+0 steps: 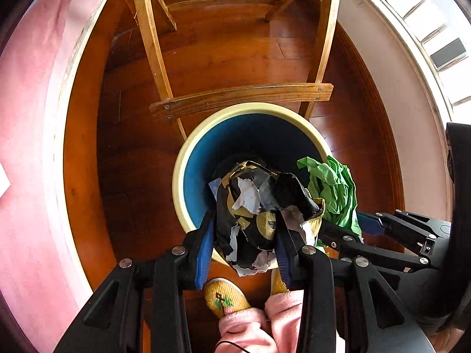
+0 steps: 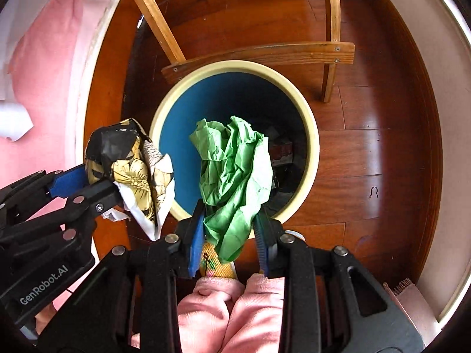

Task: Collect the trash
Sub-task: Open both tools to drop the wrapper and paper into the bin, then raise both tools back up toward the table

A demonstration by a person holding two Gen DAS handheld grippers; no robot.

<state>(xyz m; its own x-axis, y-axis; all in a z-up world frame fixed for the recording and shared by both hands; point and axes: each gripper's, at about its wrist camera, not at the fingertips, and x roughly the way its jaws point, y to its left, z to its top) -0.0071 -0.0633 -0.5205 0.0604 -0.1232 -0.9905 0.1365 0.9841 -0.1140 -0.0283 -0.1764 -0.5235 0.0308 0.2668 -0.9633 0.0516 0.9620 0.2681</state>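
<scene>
Now crumpled black-and-gold floral paper wad (image 1: 253, 214) is being clamped by left gripper (image 1: 244, 250) above near rim of round blue bin with cream rim (image 1: 179, 164). Crumpled green paper ball (image 2: 232, 182) is being pinched by right gripper (image 2: 229, 244) over bin mouth, likely for dropping. Wooden chair frame (image 1: 241, 95) is standing just behind bin.

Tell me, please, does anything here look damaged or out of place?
Only the trash itself looks damaged: the black wad in the left gripper is torn, with white paper edges showing, and the green paper in the right gripper is crumpled. The bin stands upright; nothing is spilled.
</scene>
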